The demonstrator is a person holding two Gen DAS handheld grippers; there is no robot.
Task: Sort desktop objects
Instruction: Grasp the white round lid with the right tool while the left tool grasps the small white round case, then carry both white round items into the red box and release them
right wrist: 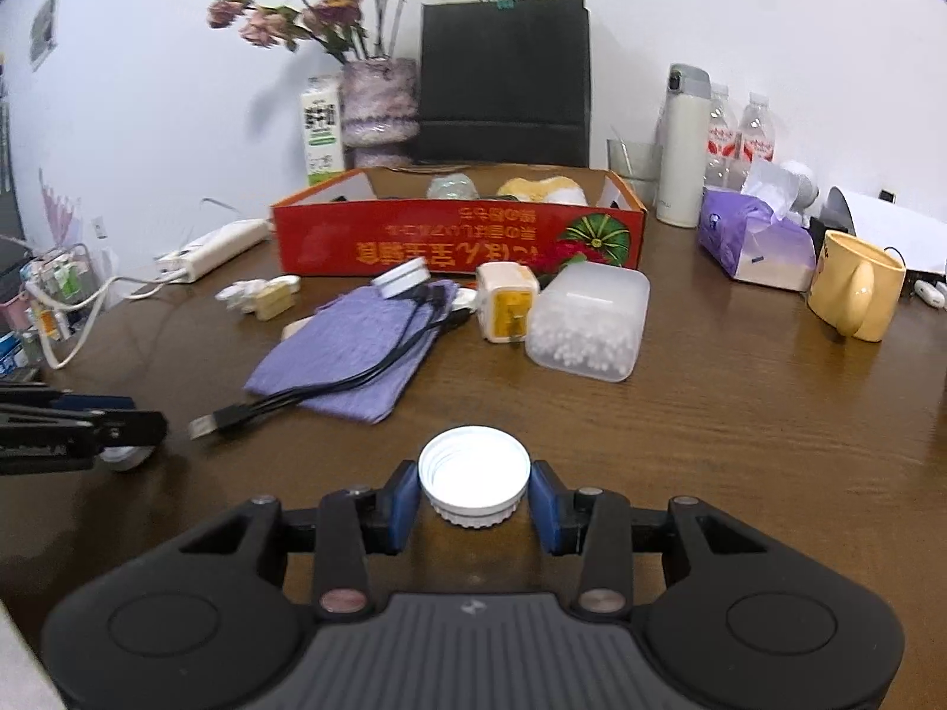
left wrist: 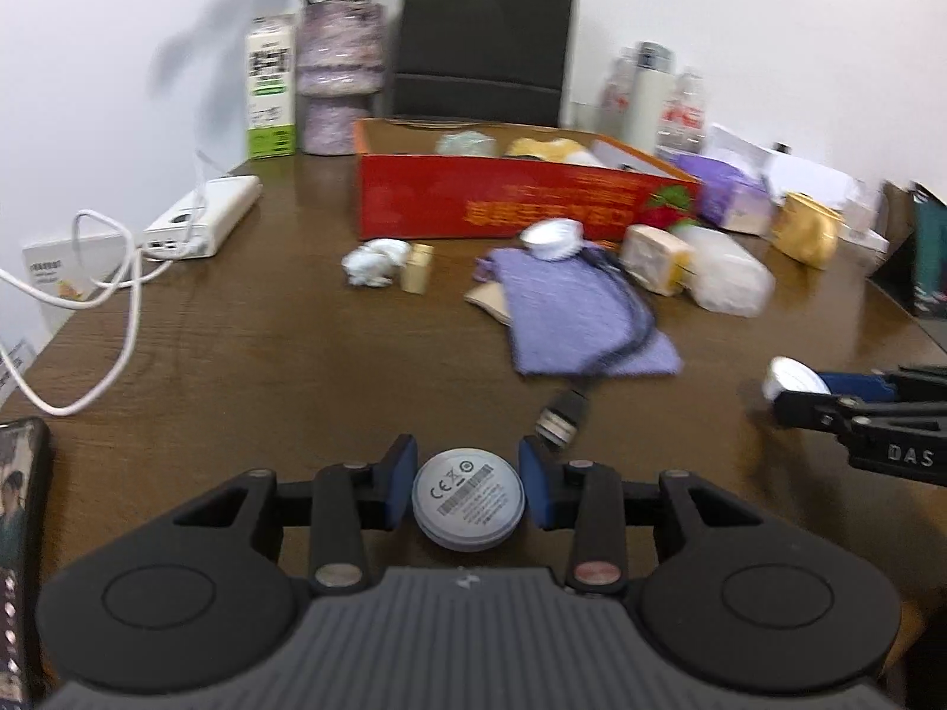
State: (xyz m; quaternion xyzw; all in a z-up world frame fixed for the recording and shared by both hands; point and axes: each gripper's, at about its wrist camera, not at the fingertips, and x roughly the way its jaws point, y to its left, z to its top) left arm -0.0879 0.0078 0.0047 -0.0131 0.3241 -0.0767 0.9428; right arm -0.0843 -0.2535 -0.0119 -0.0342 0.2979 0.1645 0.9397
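Observation:
My left gripper (left wrist: 467,490) is shut on a round grey disc (left wrist: 467,497) with a barcode label, low over the brown table (left wrist: 266,355). My right gripper (right wrist: 473,491) is shut on a white screw cap (right wrist: 473,476), its open side up. Each gripper shows in the other's view, the right one with the cap (left wrist: 793,381) and the left one (right wrist: 127,435). Farther back lie a purple pouch (right wrist: 349,349) with a black USB cable (right wrist: 331,384) across it, a white and yellow charger (right wrist: 508,309), a clear box of cotton swabs (right wrist: 589,325) and a red cardboard box (right wrist: 461,236).
A white power bank (left wrist: 207,216) with a white cable (left wrist: 118,319) sits at left, a phone (left wrist: 18,532) at the near left edge. A tissue pack (right wrist: 751,242), yellow mug (right wrist: 855,284), thermos (right wrist: 683,142), bottles, vase (right wrist: 379,100) and black bag (right wrist: 503,77) stand at the back and right.

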